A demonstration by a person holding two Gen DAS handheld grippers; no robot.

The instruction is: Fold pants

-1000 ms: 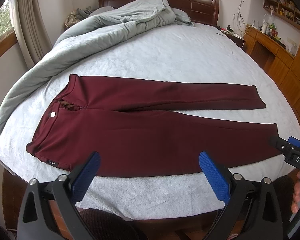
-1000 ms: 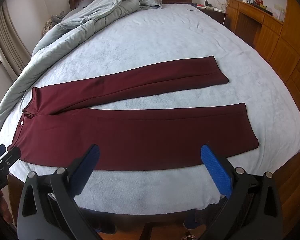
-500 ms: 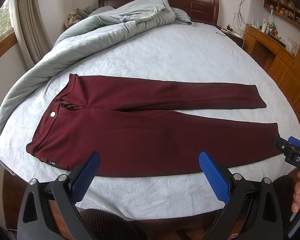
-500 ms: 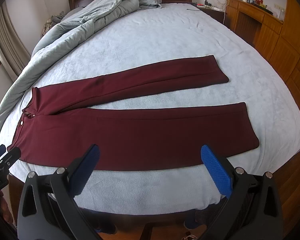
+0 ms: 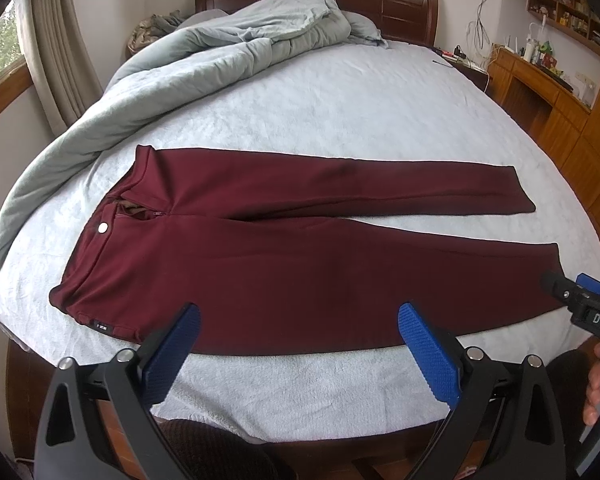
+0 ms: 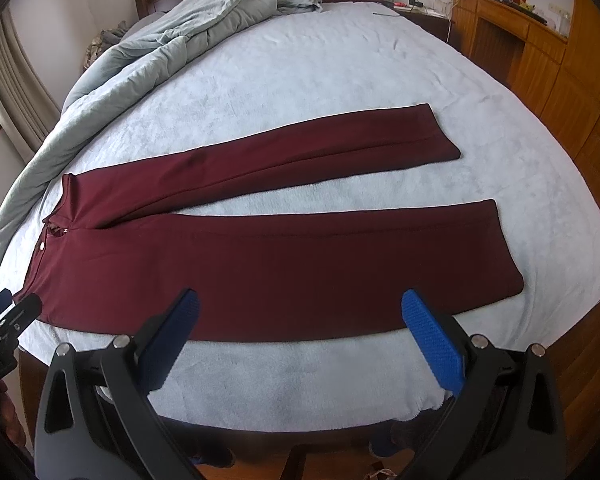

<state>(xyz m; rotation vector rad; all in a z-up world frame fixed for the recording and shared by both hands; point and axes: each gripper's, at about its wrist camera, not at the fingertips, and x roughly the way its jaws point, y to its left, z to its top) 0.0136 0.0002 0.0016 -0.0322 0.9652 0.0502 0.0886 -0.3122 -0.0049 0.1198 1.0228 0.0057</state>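
I see the pants [image 5: 300,248] lying flat on the bed [image 5: 340,120], legs splayed. My left claw [image 5: 299,346] and right claw [image 6: 300,340] hang wide open, empty. Pinching 1 layer could drag and bunch them.

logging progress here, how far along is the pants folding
Done: the maroon pants lie spread flat on the bed, legs apart, waistband to the left. In hand: nothing; the left gripper and right gripper are both open, short of the near edge of the pants. Left: every fold, starting with bringing one leg over the other.
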